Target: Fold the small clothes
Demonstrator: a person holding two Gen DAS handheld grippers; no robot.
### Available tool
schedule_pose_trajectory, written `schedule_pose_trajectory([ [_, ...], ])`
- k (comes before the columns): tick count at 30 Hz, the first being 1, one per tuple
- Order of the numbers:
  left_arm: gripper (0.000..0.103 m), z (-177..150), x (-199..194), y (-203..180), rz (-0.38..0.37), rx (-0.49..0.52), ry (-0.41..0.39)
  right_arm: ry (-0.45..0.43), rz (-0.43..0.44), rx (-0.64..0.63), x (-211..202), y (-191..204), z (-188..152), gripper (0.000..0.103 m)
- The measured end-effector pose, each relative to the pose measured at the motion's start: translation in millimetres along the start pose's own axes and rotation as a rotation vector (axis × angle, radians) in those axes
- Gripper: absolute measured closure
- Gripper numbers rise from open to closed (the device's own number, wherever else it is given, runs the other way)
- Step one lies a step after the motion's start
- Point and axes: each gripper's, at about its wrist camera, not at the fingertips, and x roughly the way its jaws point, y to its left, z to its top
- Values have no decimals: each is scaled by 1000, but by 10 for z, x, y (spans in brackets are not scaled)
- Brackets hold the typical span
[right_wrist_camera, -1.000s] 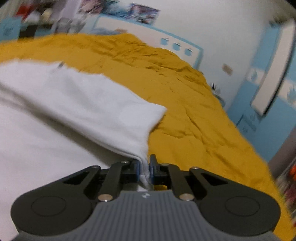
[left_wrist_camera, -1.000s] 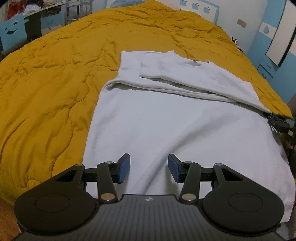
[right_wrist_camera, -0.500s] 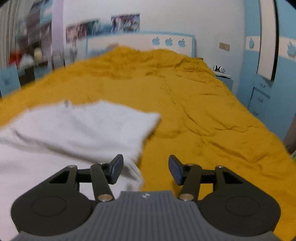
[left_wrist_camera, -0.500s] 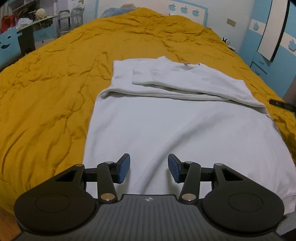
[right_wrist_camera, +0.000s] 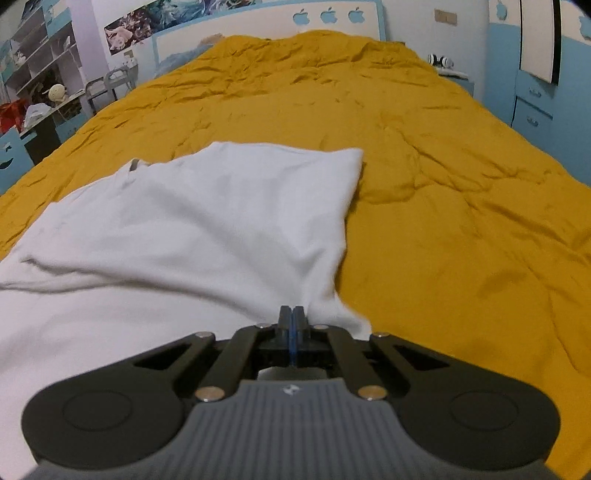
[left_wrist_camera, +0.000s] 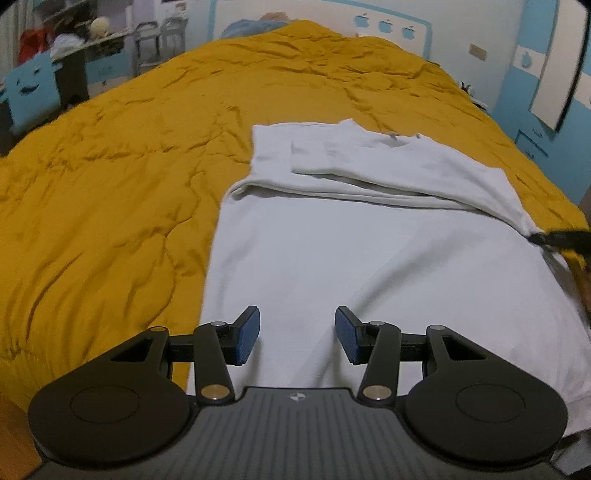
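A white T-shirt (left_wrist_camera: pixel 369 266) lies on the mustard quilt (left_wrist_camera: pixel 110 184), its far part folded over toward me. My left gripper (left_wrist_camera: pixel 297 341) is open and empty, low over the shirt's near end. My right gripper (right_wrist_camera: pixel 291 319) is shut; its closed tips sit against the right corner of the folded flap of the shirt (right_wrist_camera: pixel 207 221), and I cannot tell whether cloth is pinched between them. In the left wrist view the right gripper (left_wrist_camera: pixel 565 239) shows at the shirt's right edge.
The quilt (right_wrist_camera: pixel 443 184) covers a wide bed. A desk and chairs (left_wrist_camera: pixel 74 62) stand at the far left. Blue cabinets (right_wrist_camera: pixel 535 92) and a nightstand stand at the right. The headboard (right_wrist_camera: pixel 332 18) is at the far end.
My right gripper opened half a second ago, then closed again at the flap's right corner. The left gripper stayed open over the shirt's near end.
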Motion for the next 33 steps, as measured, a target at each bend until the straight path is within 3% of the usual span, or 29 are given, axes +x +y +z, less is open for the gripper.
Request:
schedule_pose_trajectory([
  [1,47,4,-20,36,-21,-10,3,-7,8,13,-101,-33,-34,103],
  [2,47,1,-58,78,-62,-12,4,-30,24,27,-244,-65,-82,100],
  [4,43,-20,-152,165,-160,12,-2,-55,59,50,-519,-122,-182,66],
  [8,42,-85,-307,338,-220,28,0,-42,158,109,-1084,-269,-390,54],
  [10,42,-119,-346,491,-248,-33,27,6,214,152,-1341,-374,-516,35],
  [12,42,-161,-343,697,-283,-126,73,52,275,195,-1554,-471,-648,30],
  [18,42,-380,-207,1186,-423,-327,213,187,434,293,-1939,-656,-1111,30],
  [23,38,-547,-88,1287,-544,-327,293,229,461,334,-2064,-724,-1421,37],
  [26,38,-638,45,1331,-533,-377,354,252,477,385,-2048,-831,-1578,41],
  [33,38,-737,242,1243,-531,-398,386,334,509,421,-1976,-870,-1842,41],
])
